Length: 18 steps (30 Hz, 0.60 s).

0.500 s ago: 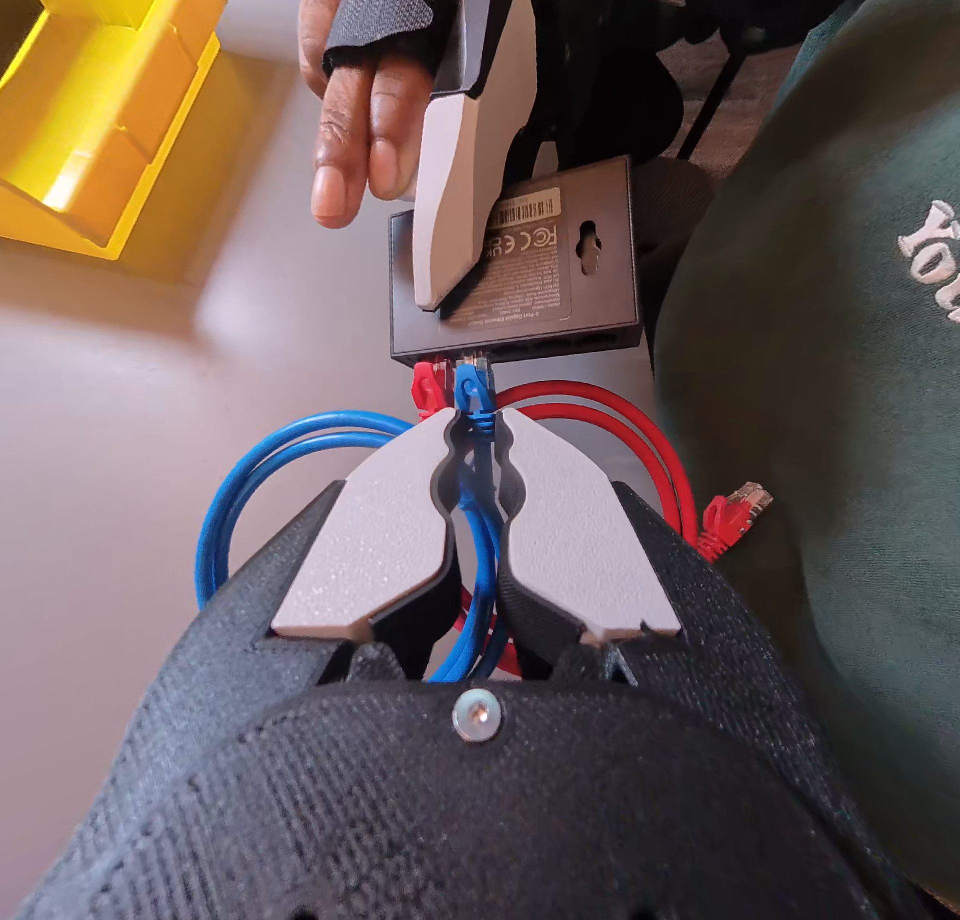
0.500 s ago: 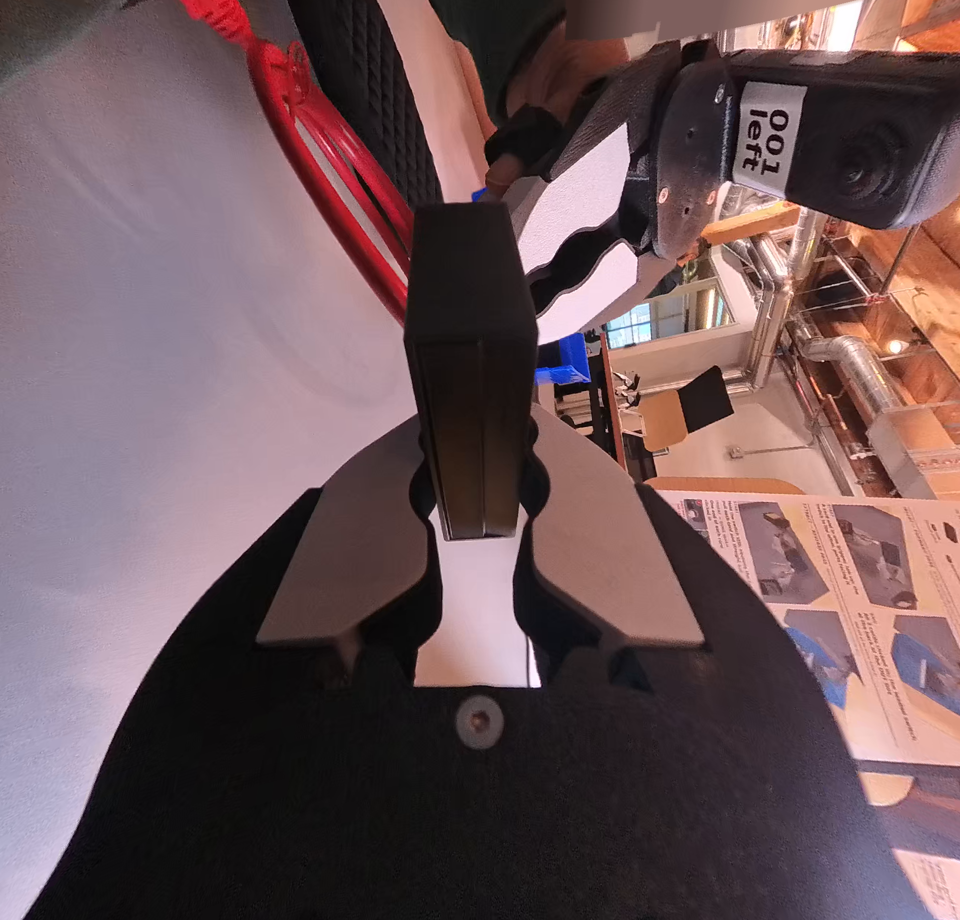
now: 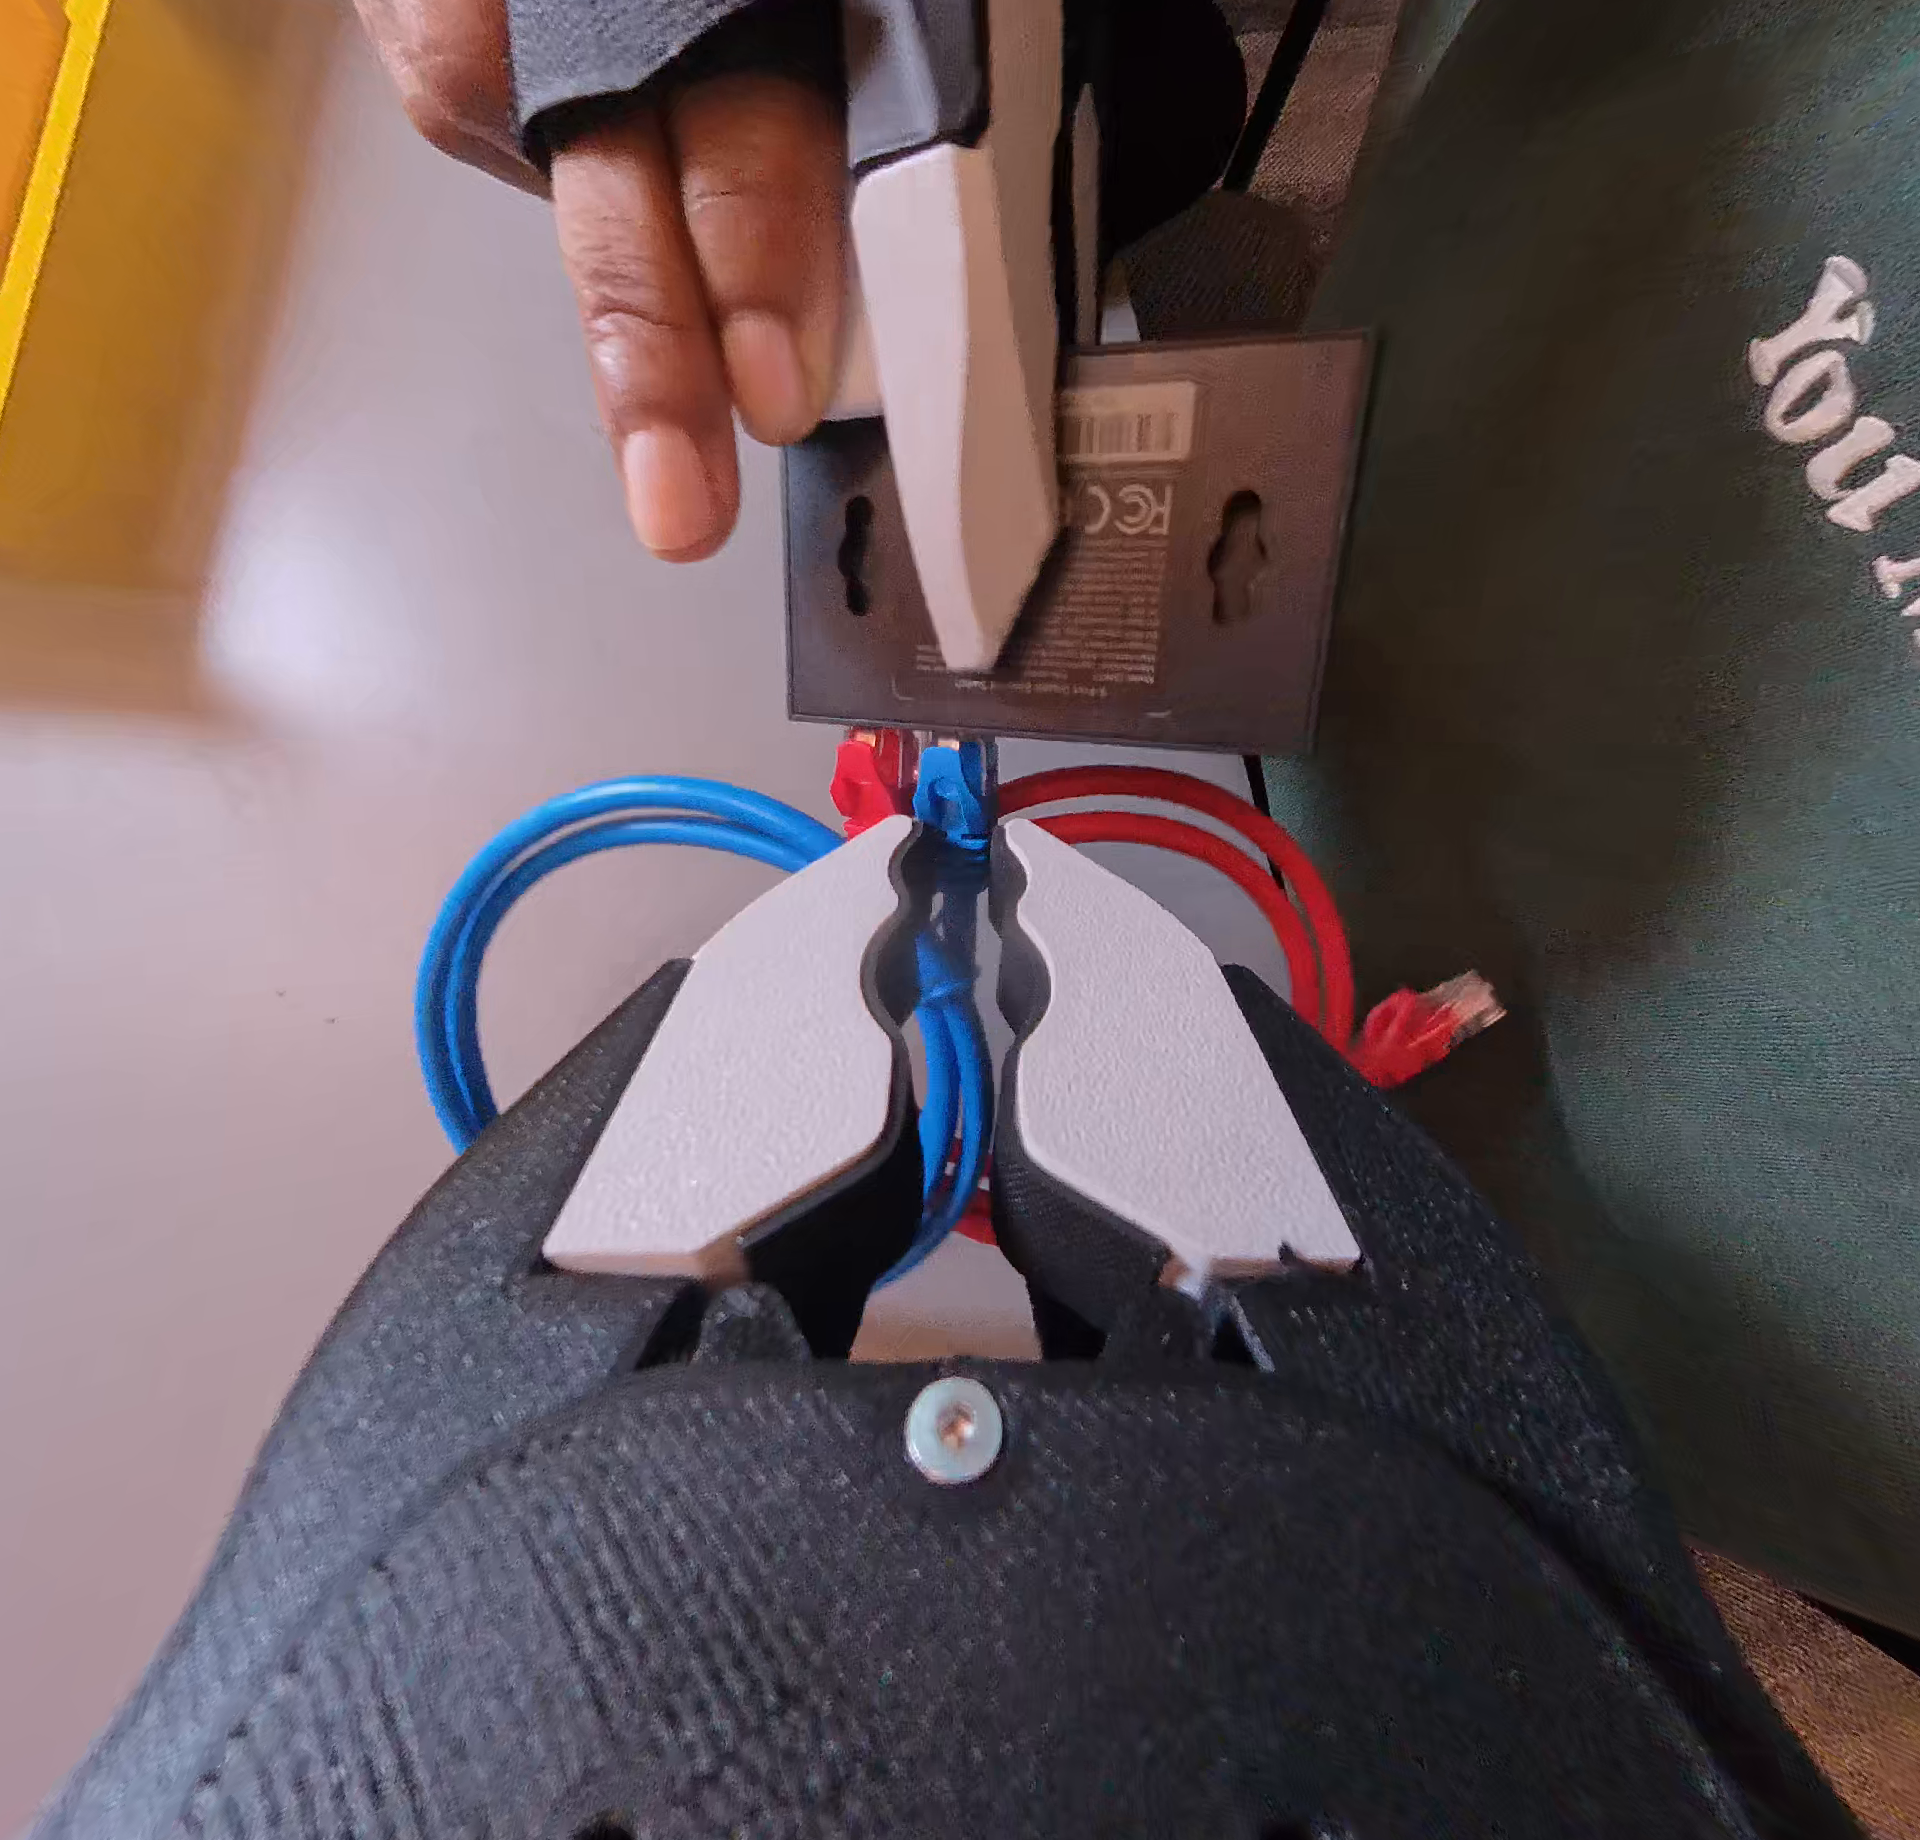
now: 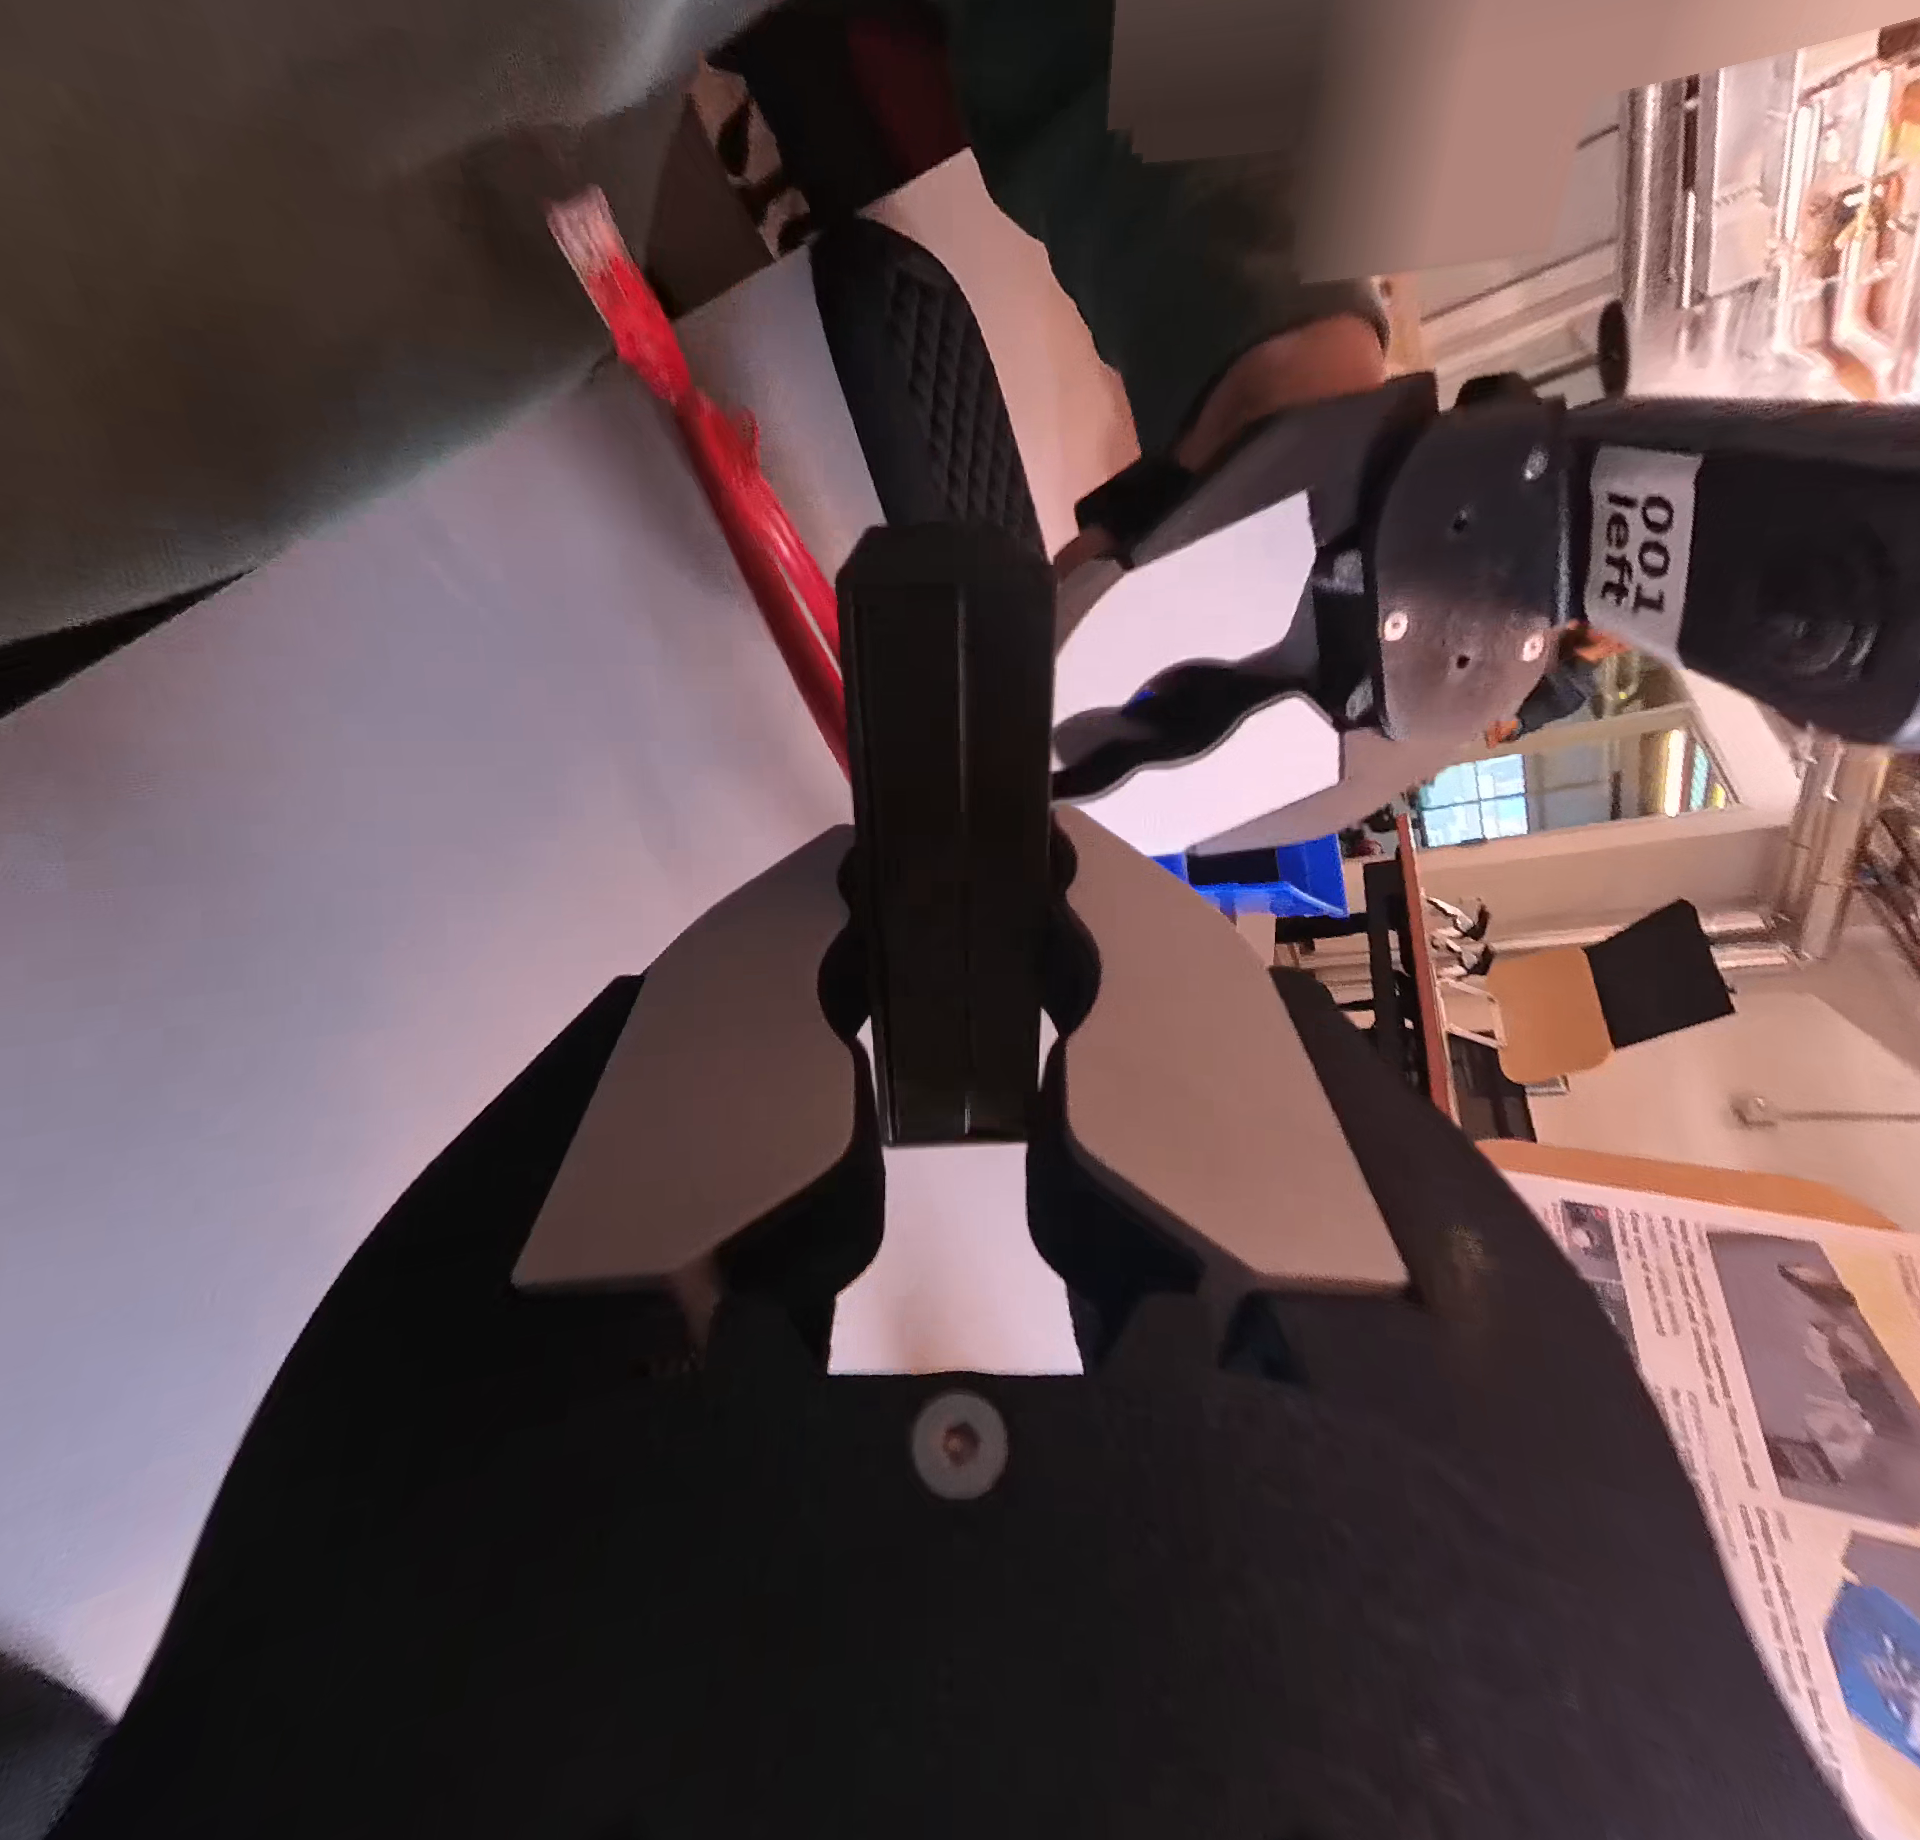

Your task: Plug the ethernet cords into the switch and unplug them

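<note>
Blue cord pinched between left jaws, switch clamped in right jaws

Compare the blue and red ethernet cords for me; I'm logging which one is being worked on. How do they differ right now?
The blue cord is pinched in the left gripper just behind its plug at the switch; nothing holds the red cord. The blue cord loops out to the left, the red cord to the right. The red cord's other plug lies free; the blue cord's other end is out of sight. Both have a plug at the switch's edge.
</note>
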{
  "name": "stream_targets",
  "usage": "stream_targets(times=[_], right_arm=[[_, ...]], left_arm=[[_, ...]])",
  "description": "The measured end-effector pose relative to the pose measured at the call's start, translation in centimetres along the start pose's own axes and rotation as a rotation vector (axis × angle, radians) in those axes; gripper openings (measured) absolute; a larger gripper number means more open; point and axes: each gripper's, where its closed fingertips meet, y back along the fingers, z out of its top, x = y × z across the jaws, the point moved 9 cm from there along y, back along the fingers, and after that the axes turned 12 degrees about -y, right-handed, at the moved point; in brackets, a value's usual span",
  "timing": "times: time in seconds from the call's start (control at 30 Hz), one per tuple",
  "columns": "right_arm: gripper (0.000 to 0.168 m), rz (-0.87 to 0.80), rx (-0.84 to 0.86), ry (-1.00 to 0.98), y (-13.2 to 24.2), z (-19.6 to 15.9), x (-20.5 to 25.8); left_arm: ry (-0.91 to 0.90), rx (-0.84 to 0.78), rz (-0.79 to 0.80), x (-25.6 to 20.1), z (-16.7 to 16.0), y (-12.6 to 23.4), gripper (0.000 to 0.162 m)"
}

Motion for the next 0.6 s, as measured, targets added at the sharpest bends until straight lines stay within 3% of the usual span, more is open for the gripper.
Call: stream_targets(times=[0.27,0.6], right_arm=[[0.030,0.006,0.042,-0.032,0.2,-0.5,-0.8],[0.030,-0.146,0.338,-0.057,-0.4,-3.2,-0.9]], left_arm=[[0.058,-0.070,0.002,0.3,-0.6,0.3,0.011],[0.222,-0.176,0.018,1.1,-1.2,0.8,0.011]])
